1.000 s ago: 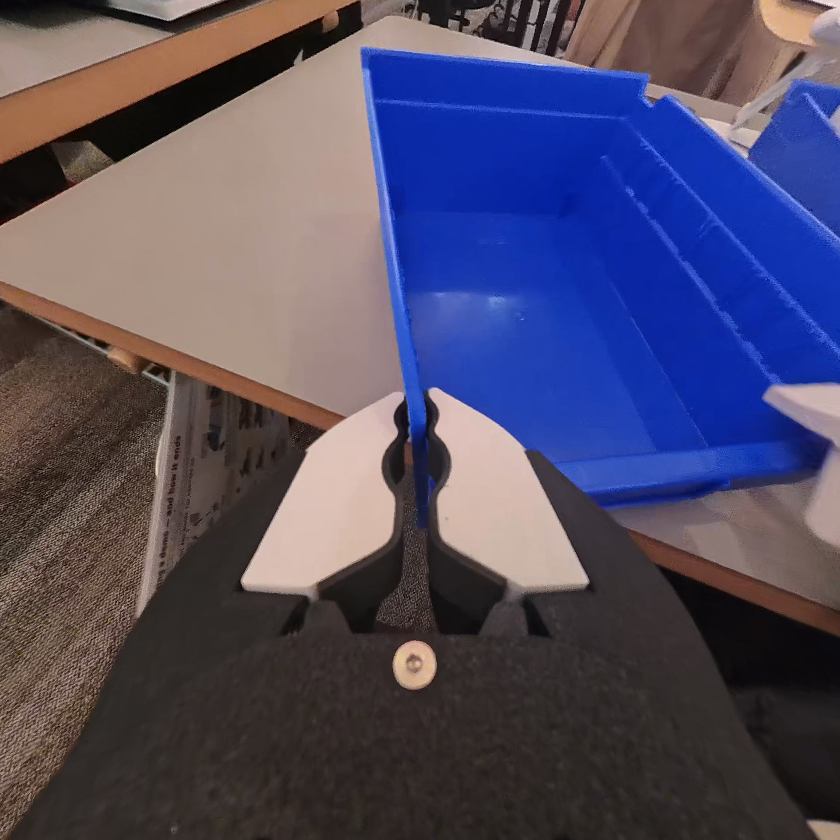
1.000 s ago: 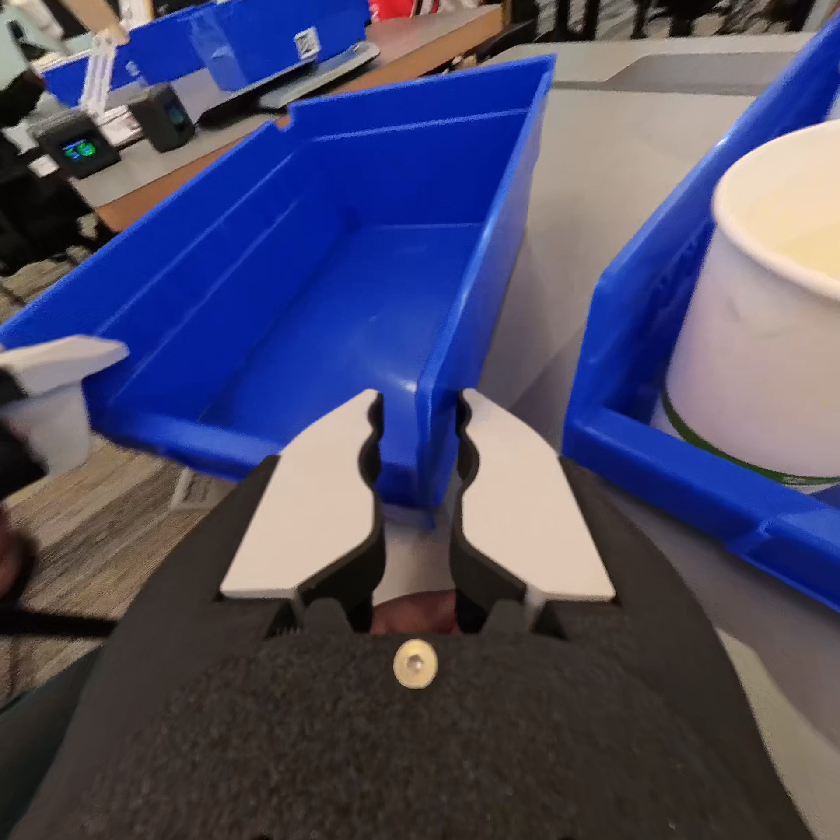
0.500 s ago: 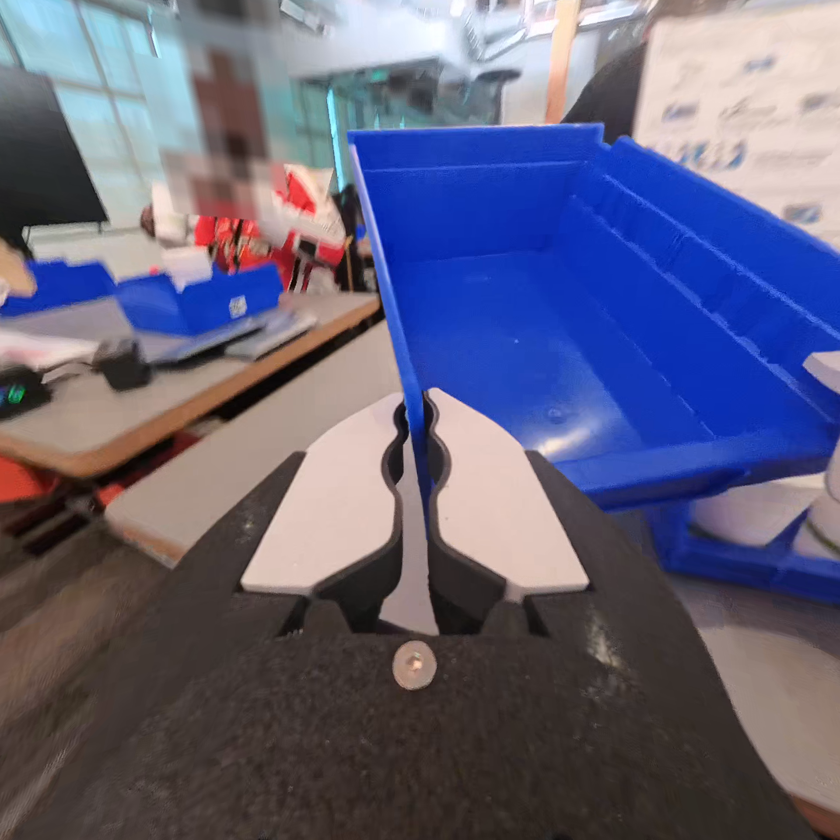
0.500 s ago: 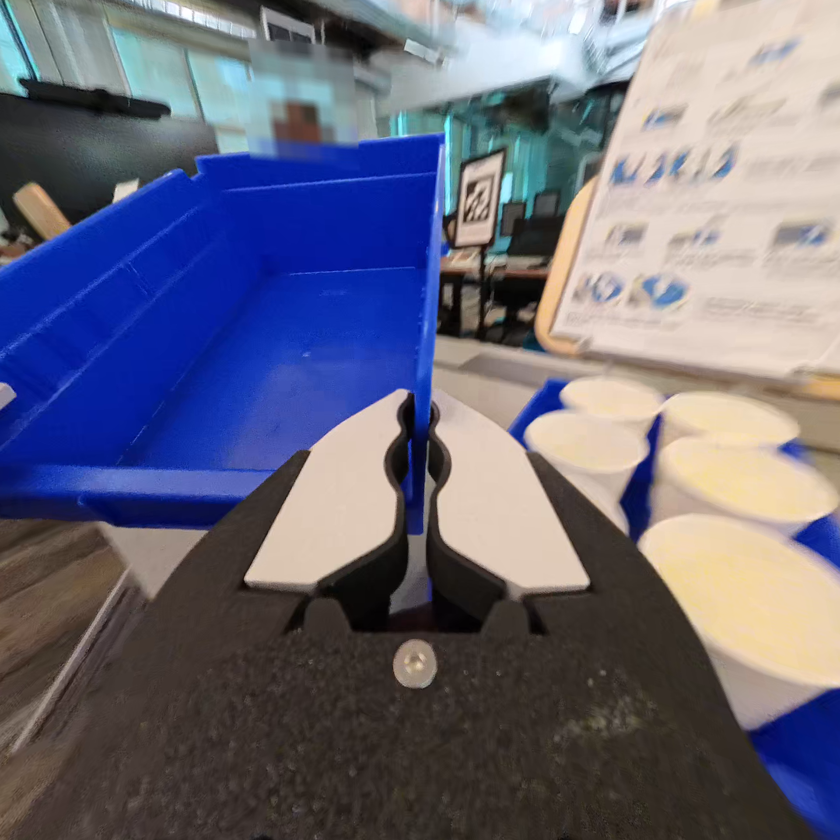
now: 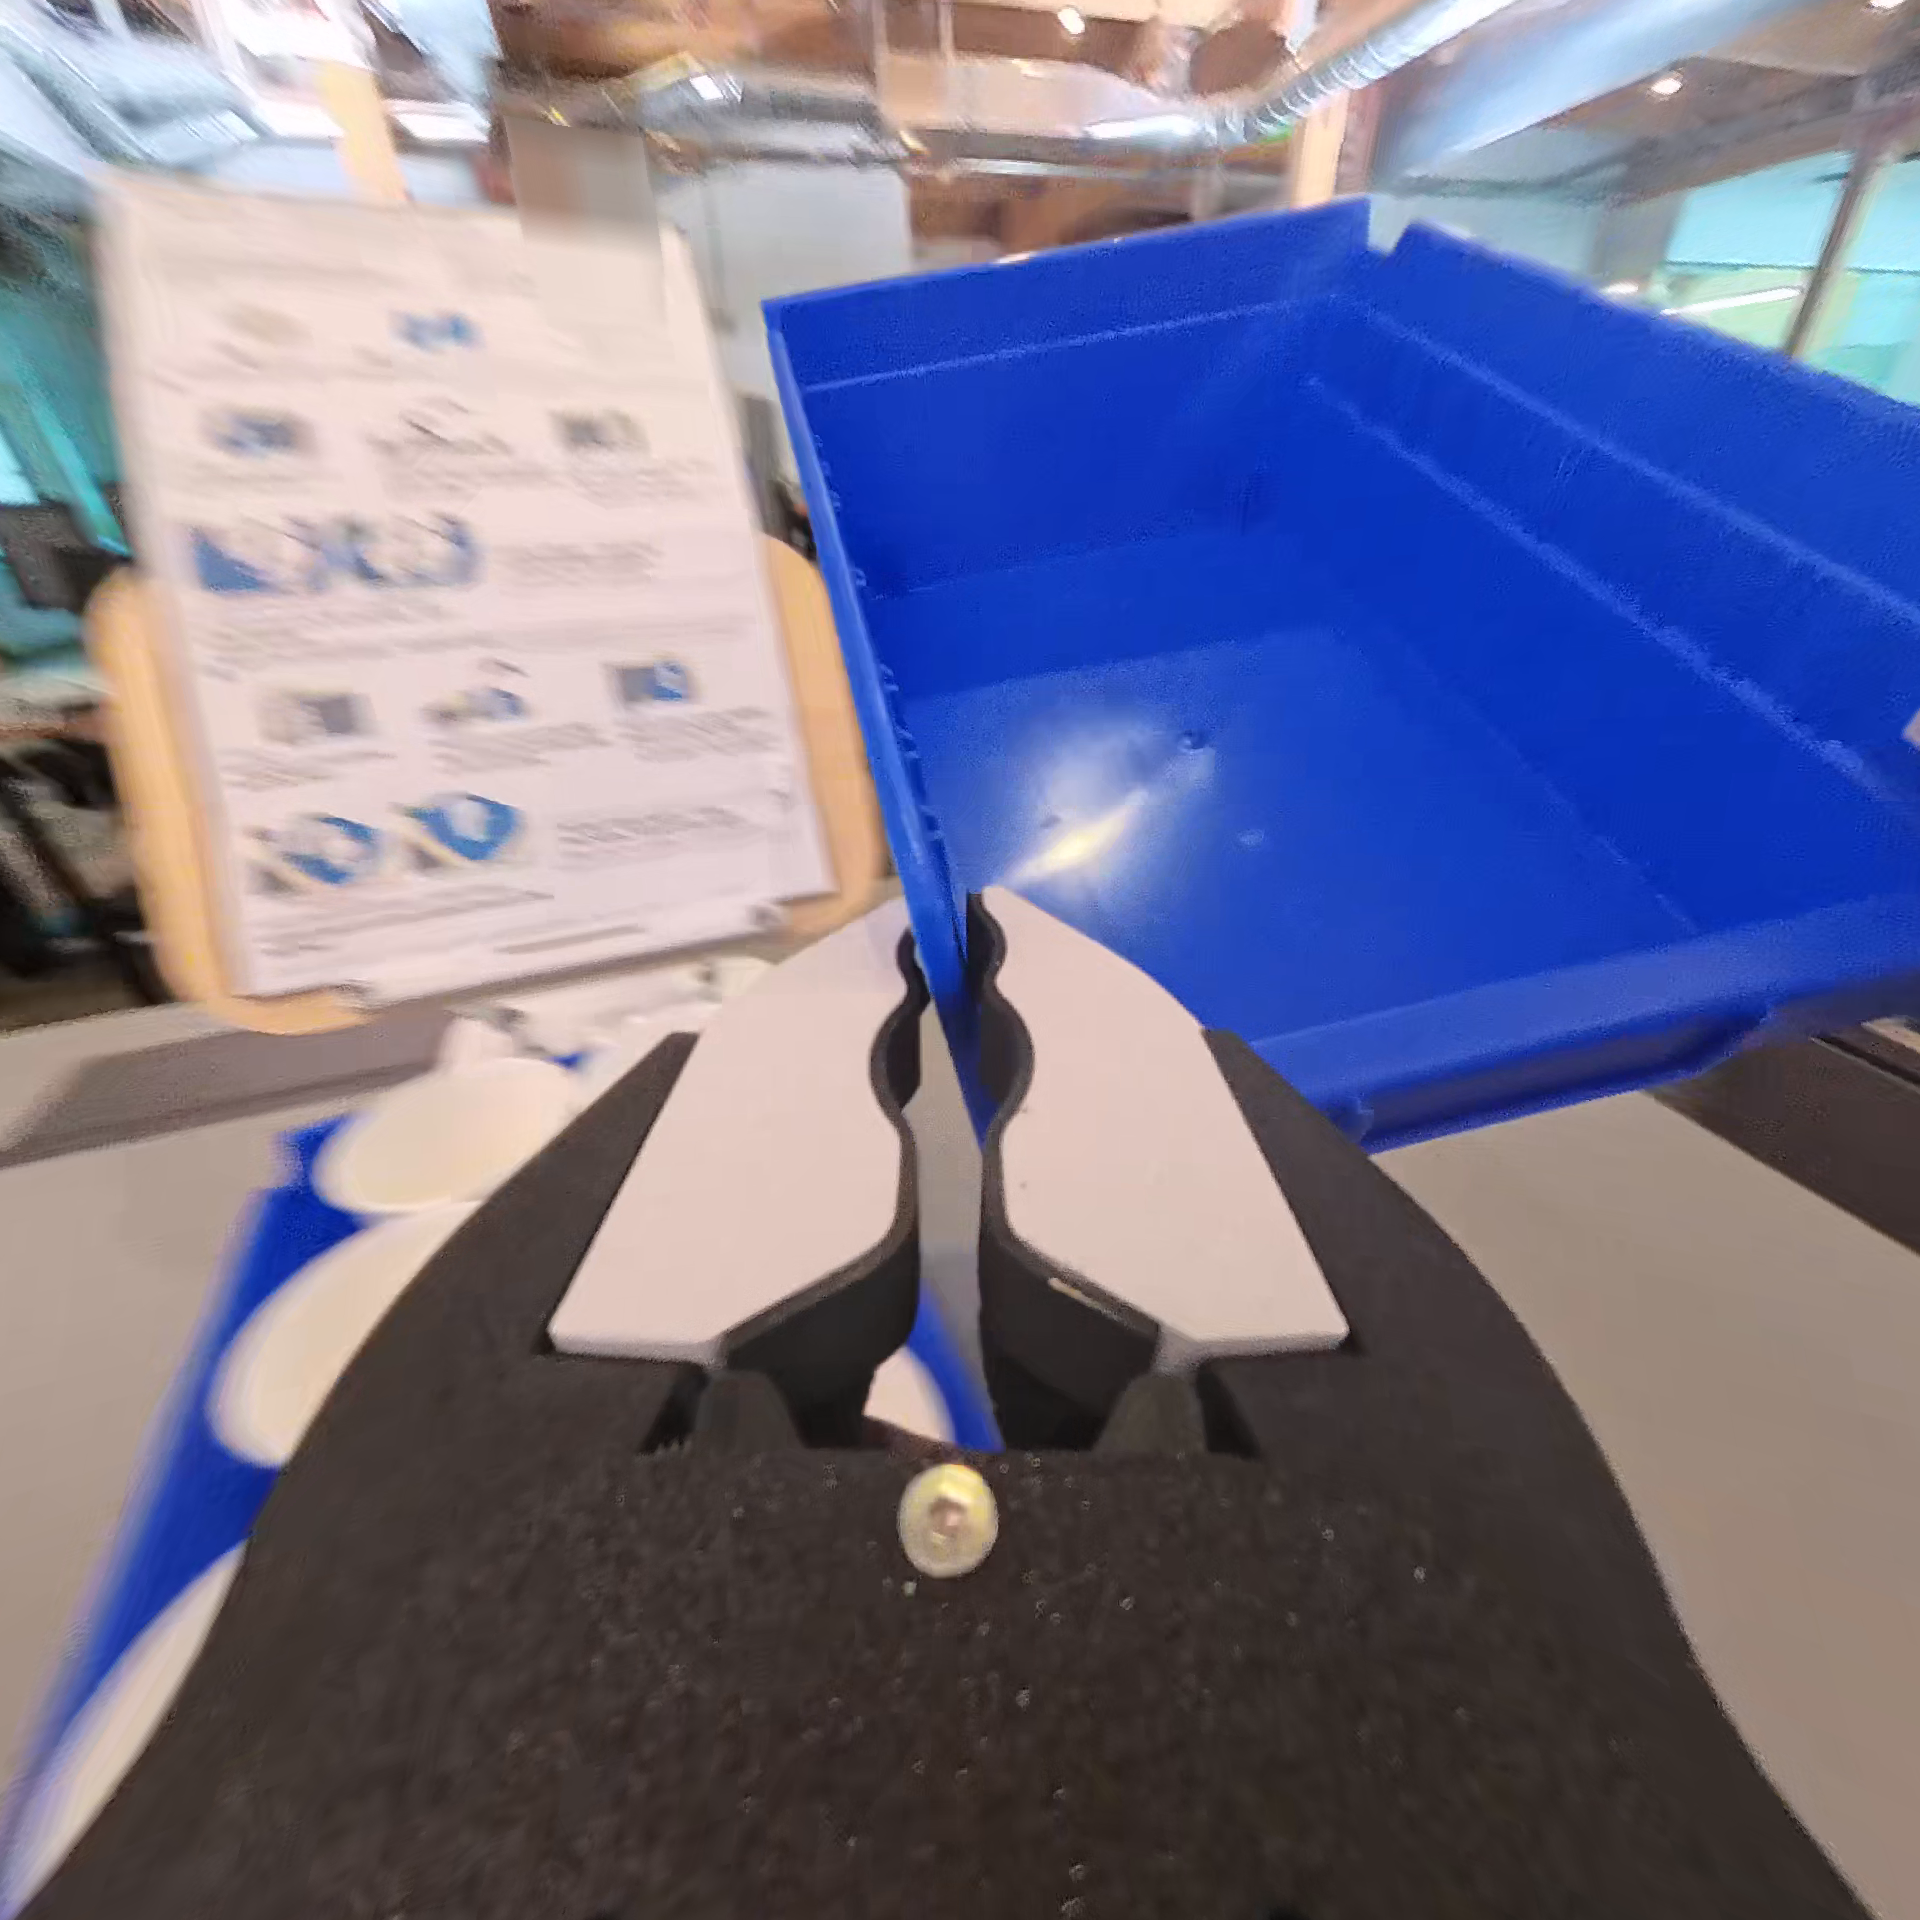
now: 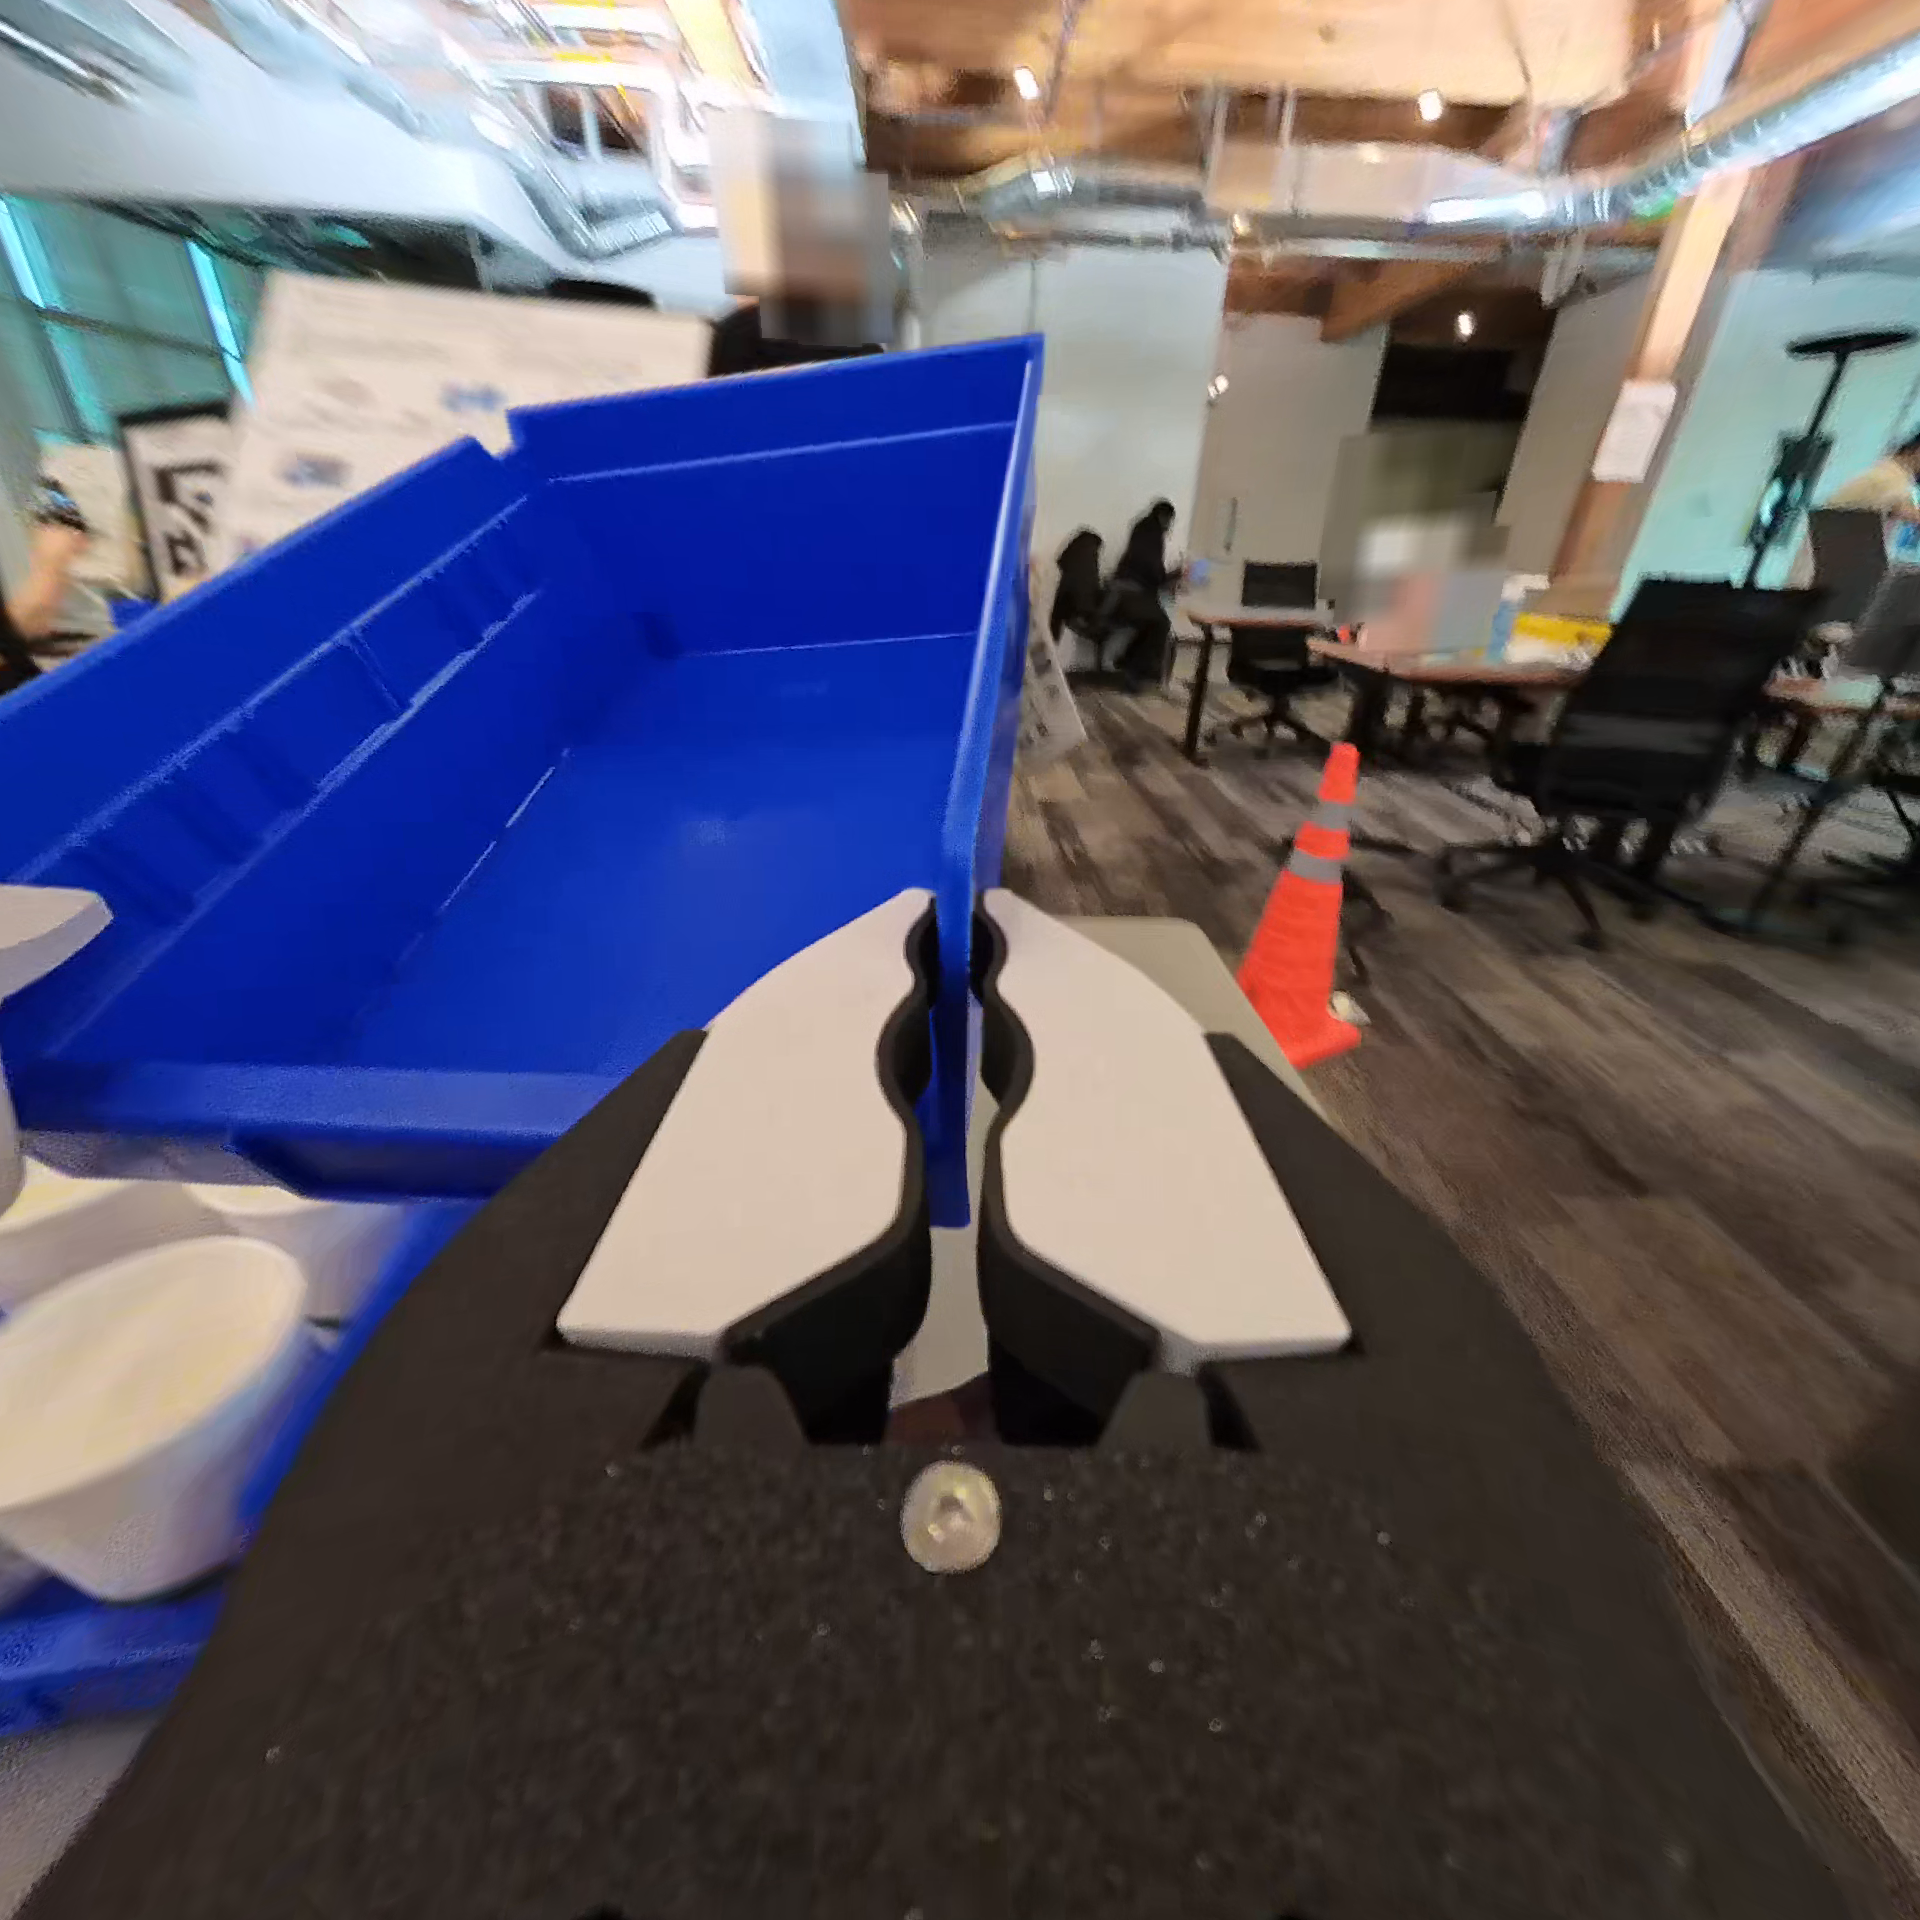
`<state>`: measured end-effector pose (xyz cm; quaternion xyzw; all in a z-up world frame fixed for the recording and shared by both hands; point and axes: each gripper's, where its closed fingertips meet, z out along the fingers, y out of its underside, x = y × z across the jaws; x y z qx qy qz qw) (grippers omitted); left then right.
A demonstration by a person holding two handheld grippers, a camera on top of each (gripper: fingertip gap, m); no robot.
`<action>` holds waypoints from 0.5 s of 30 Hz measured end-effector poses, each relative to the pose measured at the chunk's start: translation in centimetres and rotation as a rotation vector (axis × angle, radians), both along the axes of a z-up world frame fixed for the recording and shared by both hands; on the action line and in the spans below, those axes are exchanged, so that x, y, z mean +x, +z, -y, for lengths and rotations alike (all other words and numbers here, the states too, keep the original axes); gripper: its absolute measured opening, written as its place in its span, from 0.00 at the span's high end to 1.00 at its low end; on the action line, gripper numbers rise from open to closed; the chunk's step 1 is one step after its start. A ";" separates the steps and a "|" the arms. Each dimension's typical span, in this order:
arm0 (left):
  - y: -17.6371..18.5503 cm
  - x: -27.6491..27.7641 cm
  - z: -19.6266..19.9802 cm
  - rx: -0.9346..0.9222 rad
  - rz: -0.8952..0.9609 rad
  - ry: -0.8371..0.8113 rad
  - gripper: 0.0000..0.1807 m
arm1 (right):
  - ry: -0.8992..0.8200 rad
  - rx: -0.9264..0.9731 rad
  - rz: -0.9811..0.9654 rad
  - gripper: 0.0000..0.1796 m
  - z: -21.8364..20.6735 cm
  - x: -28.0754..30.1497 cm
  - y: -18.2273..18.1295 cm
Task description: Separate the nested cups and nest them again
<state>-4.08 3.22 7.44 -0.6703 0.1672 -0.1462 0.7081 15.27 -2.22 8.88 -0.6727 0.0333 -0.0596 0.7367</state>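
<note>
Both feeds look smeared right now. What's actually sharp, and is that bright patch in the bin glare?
Left wrist view: left gripper and empty blue bin sharp, poster and cups motion-blurred, bright patch looks like glare. Right wrist view: right gripper crisp, floor and traffic cone smeared.

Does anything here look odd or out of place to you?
Yes: the empty blue bin is off the table, tilted in mid-air. The left gripper and right gripper each pinch one of its side walls. Below it, white paper cups sit upright in another blue bin.
</note>
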 end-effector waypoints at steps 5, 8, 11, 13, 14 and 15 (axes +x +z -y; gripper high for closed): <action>-7.0 10.1 -0.2 -0.126 -0.054 -0.102 0.97 | -0.052 -0.156 -0.055 0.98 0.6 9.3 -7.7; -10.8 12.6 0.4 -0.180 -0.118 -0.112 0.97 | -0.022 -0.232 -0.112 0.98 0.7 11.5 -12.3; -14.2 13.0 0.8 -0.247 -0.173 -0.111 0.97 | 0.025 -0.301 -0.165 0.97 0.4 11.8 -16.0; -16.1 12.6 0.8 -0.293 -0.197 -0.106 0.96 | 0.058 -0.342 -0.180 0.97 0.0 11.4 -17.7; -16.8 12.4 0.8 -0.313 -0.207 -0.101 0.96 | 0.072 -0.358 -0.186 0.97 -0.2 11.2 -18.3; -17.4 12.1 0.8 -0.329 -0.214 -0.094 0.96 | 0.085 -0.376 -0.189 0.97 -0.5 11.0 -18.9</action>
